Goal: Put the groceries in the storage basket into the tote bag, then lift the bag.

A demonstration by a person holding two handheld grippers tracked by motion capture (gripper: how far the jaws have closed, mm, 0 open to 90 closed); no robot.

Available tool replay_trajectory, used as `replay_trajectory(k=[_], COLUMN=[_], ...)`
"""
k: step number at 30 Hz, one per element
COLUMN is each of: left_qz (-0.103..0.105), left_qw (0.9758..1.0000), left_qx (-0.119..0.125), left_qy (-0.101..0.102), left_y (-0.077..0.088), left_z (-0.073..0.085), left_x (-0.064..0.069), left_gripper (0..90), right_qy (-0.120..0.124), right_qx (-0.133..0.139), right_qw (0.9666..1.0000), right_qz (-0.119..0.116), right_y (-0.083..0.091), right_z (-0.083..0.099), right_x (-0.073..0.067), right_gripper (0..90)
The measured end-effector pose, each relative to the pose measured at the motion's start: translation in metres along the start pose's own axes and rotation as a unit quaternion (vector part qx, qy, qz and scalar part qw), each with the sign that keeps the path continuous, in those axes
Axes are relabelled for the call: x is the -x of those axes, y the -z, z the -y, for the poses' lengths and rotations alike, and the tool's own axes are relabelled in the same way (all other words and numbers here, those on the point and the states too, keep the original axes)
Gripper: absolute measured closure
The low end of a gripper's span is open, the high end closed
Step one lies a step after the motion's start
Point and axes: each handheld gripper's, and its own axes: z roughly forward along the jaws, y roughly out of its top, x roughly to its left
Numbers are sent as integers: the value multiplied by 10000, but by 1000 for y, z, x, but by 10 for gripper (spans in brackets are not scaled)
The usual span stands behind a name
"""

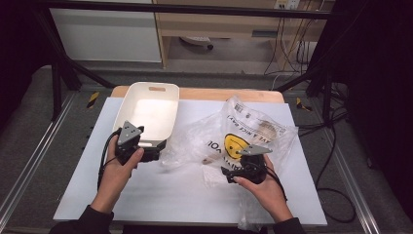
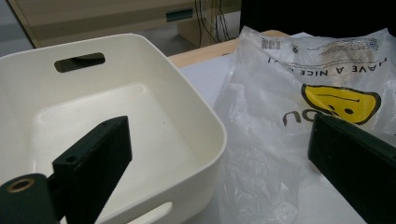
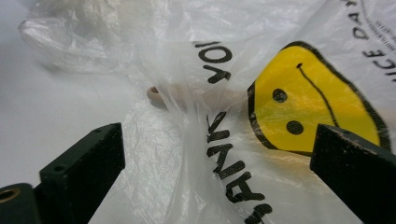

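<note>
A cream plastic bin (image 1: 148,109) with handle slots stands empty at the back left of the white mat. Beside it on the right lies a crumpled clear plastic bag (image 1: 253,126) with a yellow smiley face and black lettering. My left gripper (image 1: 146,148) is at the bin's near end, open; in the left gripper view (image 2: 217,130) one jaw hangs over the bin (image 2: 205,121) and the other over the bag (image 2: 280,93). My right gripper (image 1: 234,165) is open at the bag's near edge, and its jaws (image 3: 217,135) straddle the bag film (image 3: 224,93) without pressing it. A tan rod end (image 3: 156,93) shows inside the bag.
The white mat (image 1: 160,195) covers a wooden table (image 1: 219,93). Black frame posts stand at the back corners, and cables (image 1: 336,146) run along the floor at the right. A wooden cabinet stands behind the table.
</note>
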Motion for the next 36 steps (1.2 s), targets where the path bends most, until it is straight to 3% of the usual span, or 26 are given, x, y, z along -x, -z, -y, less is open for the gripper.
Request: replay_trajectory(k=[3,13,26,36], left_qz=[-25,-42,-41,3], left_qw=[10000,10000,9999,9999], left_qx=[20,41,149,140], left_qy=[10,17,32,19], left_y=[1,7,13,13], left_z=[1,6,12,15], left_x=[0,3,11,15], left_gripper=[60,60,63,66], right_qy=[25,-376,-900,-1205], right_qx=[113,319,27,-482], right_qw=[9999,9969,9919,9882], right_qz=[82,605,900,815], right_y=[9,44,69,69], right_z=[0,16,55,82], right_x=[2,28,55,60], right_gripper=[44,48,56,53])
